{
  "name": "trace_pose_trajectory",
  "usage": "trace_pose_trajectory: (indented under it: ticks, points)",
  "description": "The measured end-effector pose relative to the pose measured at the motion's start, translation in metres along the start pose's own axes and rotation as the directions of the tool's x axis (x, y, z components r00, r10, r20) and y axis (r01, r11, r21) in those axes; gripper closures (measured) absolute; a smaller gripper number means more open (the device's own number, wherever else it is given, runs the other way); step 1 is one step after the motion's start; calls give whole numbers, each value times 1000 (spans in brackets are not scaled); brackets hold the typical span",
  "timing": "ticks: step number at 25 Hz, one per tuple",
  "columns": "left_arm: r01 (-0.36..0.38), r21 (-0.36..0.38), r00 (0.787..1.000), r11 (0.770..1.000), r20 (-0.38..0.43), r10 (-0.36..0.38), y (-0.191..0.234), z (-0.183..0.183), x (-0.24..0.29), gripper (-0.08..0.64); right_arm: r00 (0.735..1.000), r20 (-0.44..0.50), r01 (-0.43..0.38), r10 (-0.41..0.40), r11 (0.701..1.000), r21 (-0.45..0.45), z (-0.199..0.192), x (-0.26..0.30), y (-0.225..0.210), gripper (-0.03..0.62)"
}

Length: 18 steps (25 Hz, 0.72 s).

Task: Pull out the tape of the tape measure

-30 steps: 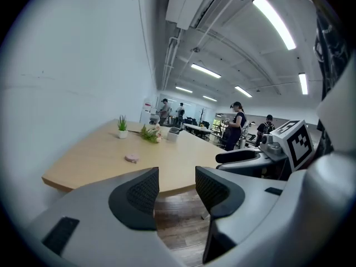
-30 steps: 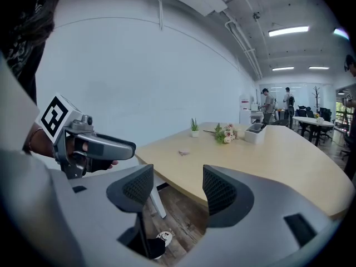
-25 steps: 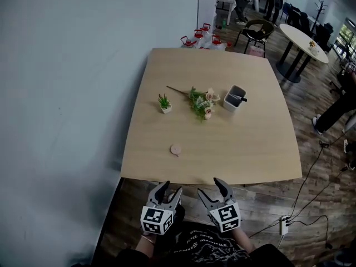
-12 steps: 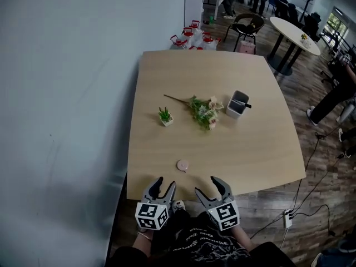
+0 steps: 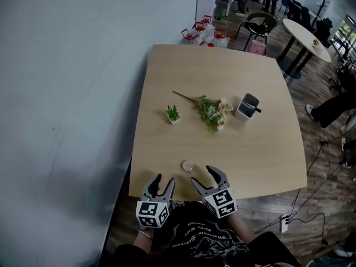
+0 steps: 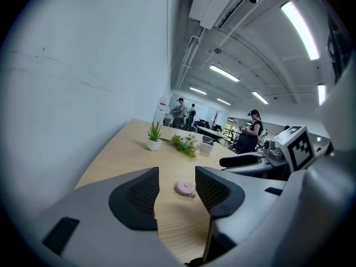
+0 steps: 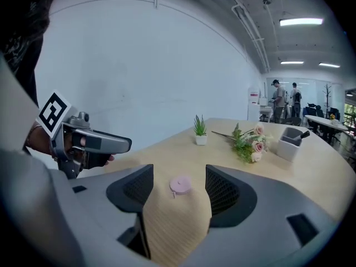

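Tape measure [image 5: 188, 165]: we saw it lying on the desk [image 5: 267, 149] near the front edge, tape not pulled out.
Left gripper [image 5: 164, 179]: fingers spread, empty.
Right gripper [image 5: 204, 175]: fingers spread, empty, near it.
Progress: we judged that all the grasping and pulling remained.

1. Appearance: the tape measure [image 5: 188, 165] is a small, round, pale pink case shaped like a thick disc.
2. Pose: it lies flat on one broad face with the other face turned up. This shows most plainly in the left gripper view, where the tape measure [image 6: 185, 188] appears as a low oval.
3. State: the tape is wound in. In the right gripper view, only a short pull tab [image 7: 173, 193] projects from the rim of the tape measure [image 7: 180, 184].
4. Position: it rests on the light wooden table [image 5: 222, 65], close to the edge nearest the person and left of that edge's middle.
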<state>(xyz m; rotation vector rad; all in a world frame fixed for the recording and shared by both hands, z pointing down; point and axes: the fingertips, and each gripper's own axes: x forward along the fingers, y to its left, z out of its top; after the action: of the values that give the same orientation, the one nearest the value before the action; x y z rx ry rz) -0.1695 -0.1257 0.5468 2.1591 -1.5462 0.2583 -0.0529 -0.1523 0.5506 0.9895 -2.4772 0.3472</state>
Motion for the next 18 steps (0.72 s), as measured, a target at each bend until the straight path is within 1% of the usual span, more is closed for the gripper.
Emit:
trace_pose_trajectory:
  ticks: [3, 5, 8, 11, 14, 18]
  points:
    - [-31, -1, 999, 1000, 11, 31, 1, 4, -6, 353, 998, -38, -41, 40, 998, -46, 1, 17, -3, 301]
    - [-70, -3, 997, 998, 22, 70, 7, 7, -11, 353, 996, -71, -66, 61, 995, -69, -1, 32, -2, 301]
    - [-132, -27, 991, 991, 33, 133, 19, 6, -22, 353, 989, -121, -94, 83, 992, -87, -7, 54, 1, 301]
    - [-185, -43, 982, 982, 36, 186, 29, 3, -34, 353, 982, -170, -104, 87, 990, -95, -17, 73, 5, 301]
    - [-233, -53, 971, 971, 46, 236, 36, 2, -46, 353, 968, -231, -118, 96, 989, -84, -31, 88, 8, 300]
    - [-285, -78, 956, 955, 51, 289, 43, -1, -59, 353, 949, -305, -111, 74, 988, -107, -48, 100, 4, 301]
